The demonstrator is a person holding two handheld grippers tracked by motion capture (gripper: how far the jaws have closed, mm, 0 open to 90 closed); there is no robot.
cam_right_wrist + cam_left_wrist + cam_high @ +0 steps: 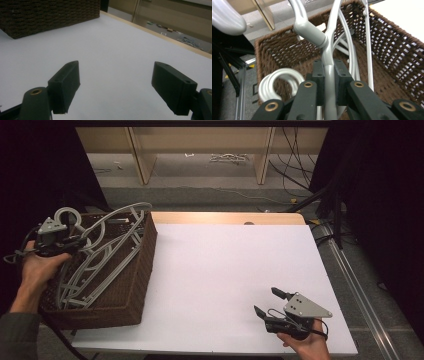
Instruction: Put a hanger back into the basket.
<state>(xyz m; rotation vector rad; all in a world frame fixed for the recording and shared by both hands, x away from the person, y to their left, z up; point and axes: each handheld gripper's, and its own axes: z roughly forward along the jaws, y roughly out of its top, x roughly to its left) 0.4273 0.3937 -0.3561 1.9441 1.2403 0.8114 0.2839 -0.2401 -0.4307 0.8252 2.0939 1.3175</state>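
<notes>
Left tongs [329, 82] clamp hanger [327, 53] | basket [397, 50] rim near

No readable text, labels, brands, numbers or signs in any view (checked the basket weave, hangers, gripper bodies and table surface, all blank).
</notes>
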